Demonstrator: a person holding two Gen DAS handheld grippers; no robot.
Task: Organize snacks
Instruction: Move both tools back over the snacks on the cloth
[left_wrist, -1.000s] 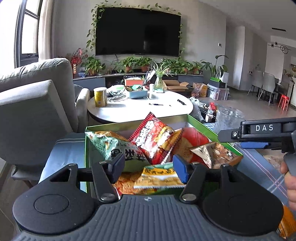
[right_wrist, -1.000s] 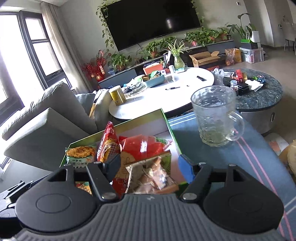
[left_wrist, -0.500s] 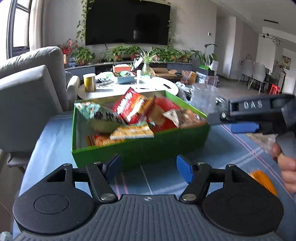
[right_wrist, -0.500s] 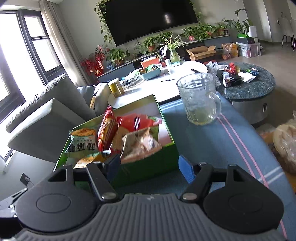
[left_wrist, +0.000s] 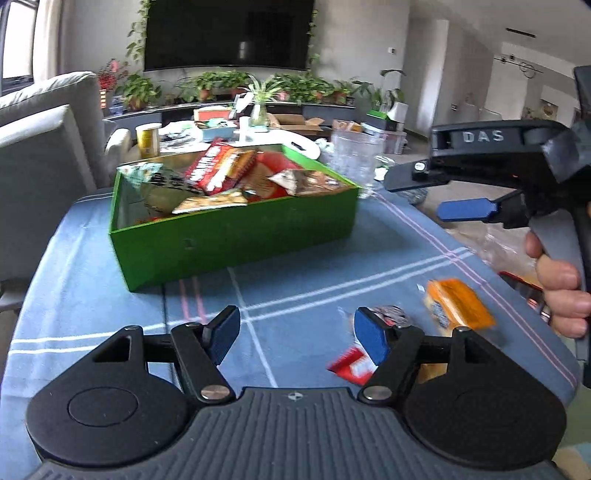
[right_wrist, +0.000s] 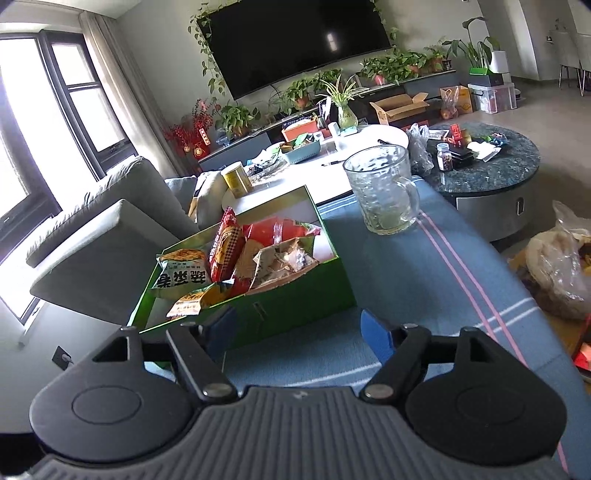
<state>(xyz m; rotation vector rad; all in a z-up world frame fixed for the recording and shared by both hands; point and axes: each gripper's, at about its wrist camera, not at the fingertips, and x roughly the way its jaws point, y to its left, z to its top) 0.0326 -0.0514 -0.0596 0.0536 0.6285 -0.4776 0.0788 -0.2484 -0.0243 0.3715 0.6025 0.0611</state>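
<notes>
A green box (left_wrist: 236, 236) holding several snack packets, among them a red one (left_wrist: 221, 166) and a green-white one (left_wrist: 159, 181), stands on the blue striped cloth (left_wrist: 295, 288). My left gripper (left_wrist: 295, 334) hangs open over the cloth in front of the box, nothing between its pads. Loose packets lie by its right finger: an orange one (left_wrist: 458, 308), a red-white one (left_wrist: 351, 365) and a silvery one (left_wrist: 391, 315). At the right, a hand (left_wrist: 561, 288) holds my right gripper (left_wrist: 413, 199). In the right wrist view this gripper (right_wrist: 299, 332) is open and empty, close to the box (right_wrist: 280, 310).
A glass mug (right_wrist: 384, 188) stands on the cloth behind the box's right corner. A grey armchair (right_wrist: 110, 229) is at the left. Beyond are a cluttered white round table (right_wrist: 295, 177) and a dark round table (right_wrist: 491, 162). A plastic bag (right_wrist: 557, 266) lies off the right edge.
Both grippers have drawn back from over the box toward the near side of the table. The left jaws stand wider than a second ago. Loose packets have come into the left wrist view.
</notes>
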